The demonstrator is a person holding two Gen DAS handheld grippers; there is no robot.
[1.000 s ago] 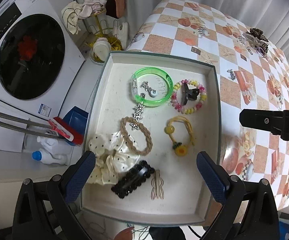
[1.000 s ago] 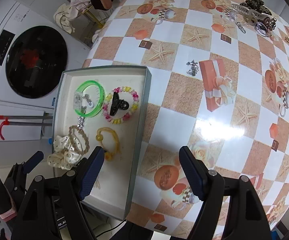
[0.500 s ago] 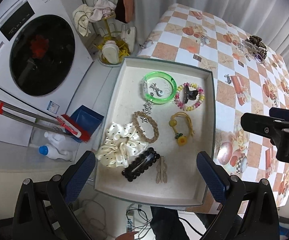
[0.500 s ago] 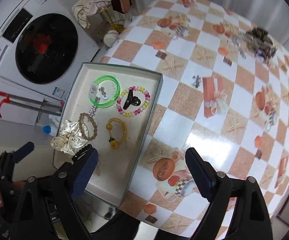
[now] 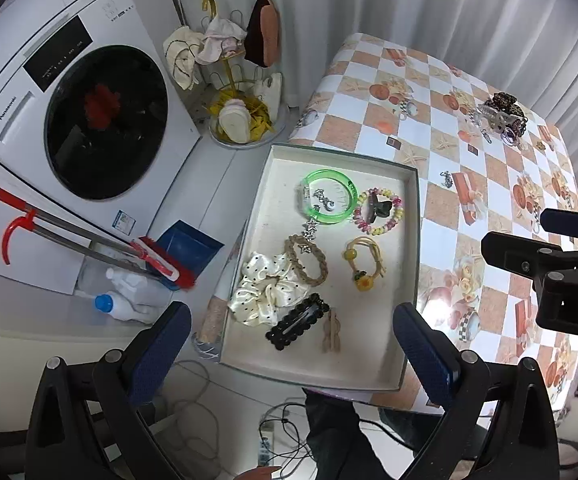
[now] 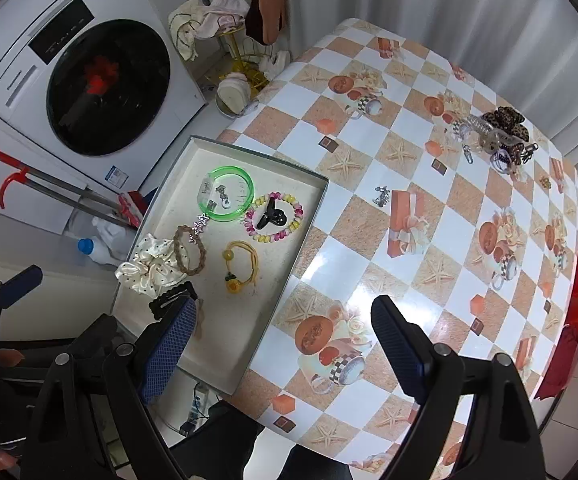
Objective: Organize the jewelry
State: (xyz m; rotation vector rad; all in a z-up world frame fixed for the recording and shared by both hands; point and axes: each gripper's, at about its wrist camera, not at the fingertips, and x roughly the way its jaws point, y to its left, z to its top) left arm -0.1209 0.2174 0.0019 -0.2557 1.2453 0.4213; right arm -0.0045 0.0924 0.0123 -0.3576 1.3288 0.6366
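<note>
An open grey tray (image 5: 412,240) sits at the table's left edge. In it lie a green bangle (image 5: 329,172), a beaded bracelet (image 5: 398,216) around a black claw clip (image 5: 377,206), a yellow hair tie (image 5: 363,276), a braided tie (image 5: 321,270), a cream dotted scrunchie (image 5: 261,288), a black snap clip (image 5: 297,322) and a beige clip (image 5: 331,336). My left gripper (image 5: 291,332) hovers high over the tray's near end, open and empty. My right gripper (image 6: 285,316) hangs open over the tray's right rim (image 6: 289,276), holding nothing.
A pile of hair clips and key rings (image 6: 497,136) lies at the table's far side, and a small silver charm (image 6: 381,195) sits mid-table. Left of the table stand a washing machine (image 5: 89,120), a slipper rack (image 5: 241,80), a broom (image 5: 89,236) and bottles (image 5: 125,304). Cables lie on the floor.
Both grippers have risen, so the tray and table look smaller and more floor shows. The right gripper's fingers spread a little wider and its view rolled.
</note>
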